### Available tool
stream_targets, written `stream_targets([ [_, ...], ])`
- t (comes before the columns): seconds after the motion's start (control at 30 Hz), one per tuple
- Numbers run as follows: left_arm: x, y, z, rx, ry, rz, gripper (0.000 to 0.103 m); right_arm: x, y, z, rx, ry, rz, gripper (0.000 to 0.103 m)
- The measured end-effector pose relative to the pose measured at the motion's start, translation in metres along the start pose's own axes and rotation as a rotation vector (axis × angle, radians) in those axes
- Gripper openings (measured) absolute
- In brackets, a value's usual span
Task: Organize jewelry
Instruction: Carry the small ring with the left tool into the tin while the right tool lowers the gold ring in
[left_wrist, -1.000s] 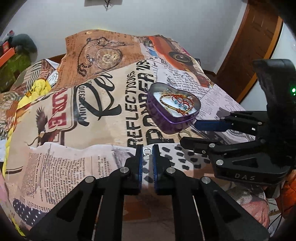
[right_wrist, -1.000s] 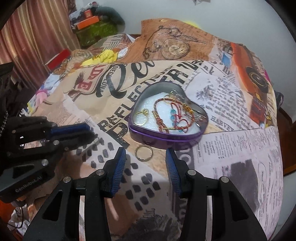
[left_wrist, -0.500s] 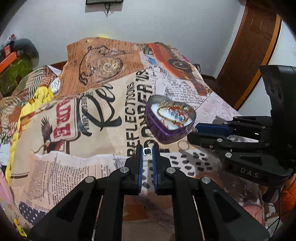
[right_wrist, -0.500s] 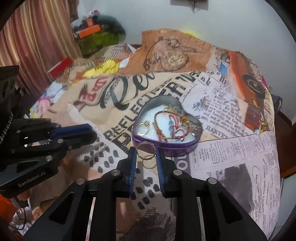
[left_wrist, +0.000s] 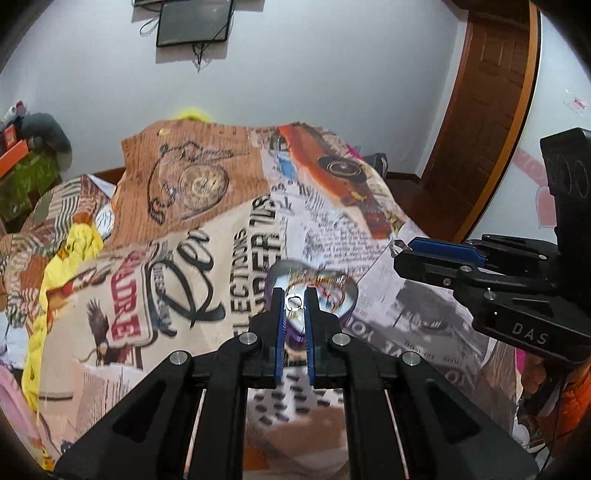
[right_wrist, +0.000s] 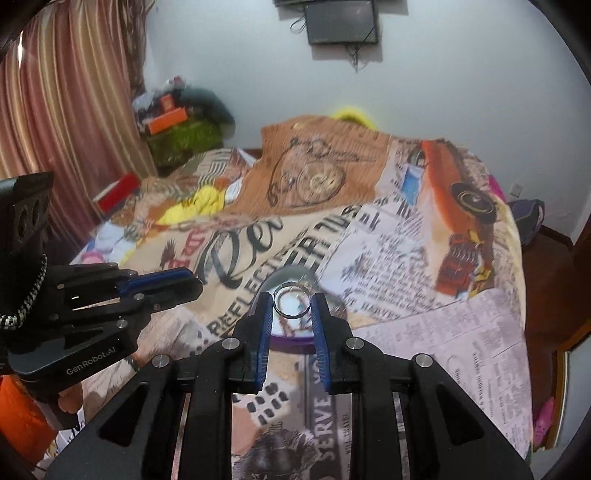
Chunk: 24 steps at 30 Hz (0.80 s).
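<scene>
Left wrist view, nearest: the left claw (left_wrist: 295, 301) is pinched almost shut on a small silvery ring (left_wrist: 294, 300), gripped right at the tips so the piece stays visible and can drop cleanly.
Right wrist view, nearest: the right claw (right_wrist: 293, 301) is closed on a larger thin hoop ring (right_wrist: 291, 301), its pads pressing the rim from both sides; an edge-to-edge hold suits a bare wire circle that would slip from a flat pinch.
Height: both claws hang clear of the bed, each carrying its piece, likely so nothing drags on the cloth.
Just beyond the tips: the purple heart-shaped tin (left_wrist: 314, 295) sits open on the bed, part-hidden behind the fingers in both views; its contents blur here, though strands of gold and red show inside.
Why there: the tin looks like the collecting place, so each piece is held in line with it.
Bedspread (left_wrist: 207, 236): printed patchwork of newsprint, a pocket watch and an orange car, soft and uneven, a poor surface for loose small pieces.
Far: pale wall with a dark frame (right_wrist: 341, 22), striped curtain (right_wrist: 66, 103) at one side.
</scene>
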<state>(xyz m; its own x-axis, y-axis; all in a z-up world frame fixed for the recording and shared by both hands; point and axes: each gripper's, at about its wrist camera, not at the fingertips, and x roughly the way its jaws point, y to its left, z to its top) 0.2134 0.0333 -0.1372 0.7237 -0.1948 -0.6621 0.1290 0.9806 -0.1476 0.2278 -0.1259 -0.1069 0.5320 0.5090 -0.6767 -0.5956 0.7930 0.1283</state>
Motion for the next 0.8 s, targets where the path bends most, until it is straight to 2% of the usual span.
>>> stream_targets([
  [0.13,0.006,-0.003,0.009,0.009,-0.014,-0.007,0.008,0.002,-0.008,0.003,0.016,-0.014,-0.013,0.019],
  [0.33,0.024,-0.003,0.014,0.011,0.003,-0.015,0.008,0.019,-0.020,0.000,0.044,0.014,-0.009,0.019],
  [0.8,0.073,0.000,0.009,-0.005,0.102,-0.038,0.008,0.061,-0.026,-0.014,0.023,0.112,0.027,0.019],
])
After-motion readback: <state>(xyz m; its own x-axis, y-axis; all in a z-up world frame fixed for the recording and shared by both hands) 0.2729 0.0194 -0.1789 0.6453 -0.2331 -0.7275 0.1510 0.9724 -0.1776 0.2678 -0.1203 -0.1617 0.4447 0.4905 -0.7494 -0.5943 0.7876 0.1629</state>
